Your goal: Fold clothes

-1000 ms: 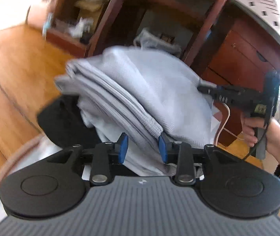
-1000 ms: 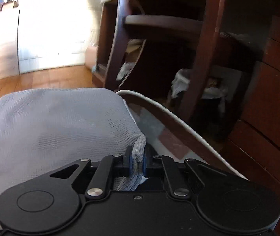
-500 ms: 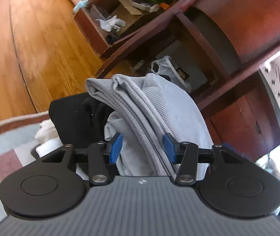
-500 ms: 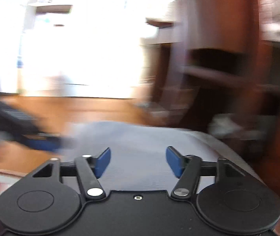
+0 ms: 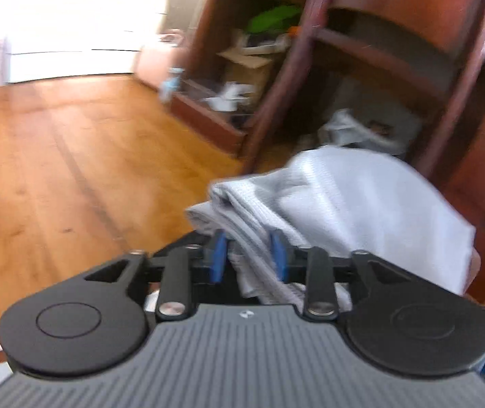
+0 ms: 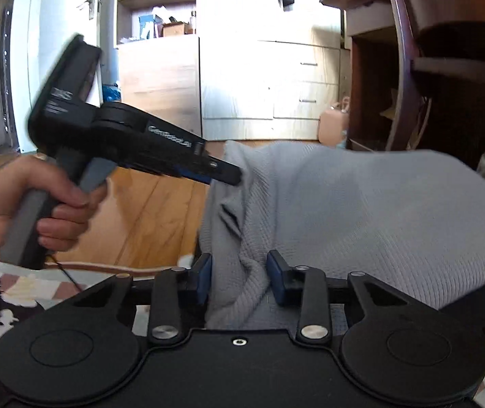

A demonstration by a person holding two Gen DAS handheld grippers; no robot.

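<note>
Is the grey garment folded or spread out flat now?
Folded, not spread. The grey garment shows several stacked layers at its left edge in the left wrist view, and it bunches in a heap.

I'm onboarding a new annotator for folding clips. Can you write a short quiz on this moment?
1. True or false: the folded light grey knit garment lies flat on the orange wooden floor.
2. What sits between the blue-padded fingers of the right gripper? A) grey cloth B) a cable C) nothing
3. Fill in: the left gripper reaches the garment at its ____ edge as the right wrist view shows it.

Key: 1 false, it is raised above the floor. 2 A. 3 left.
</note>
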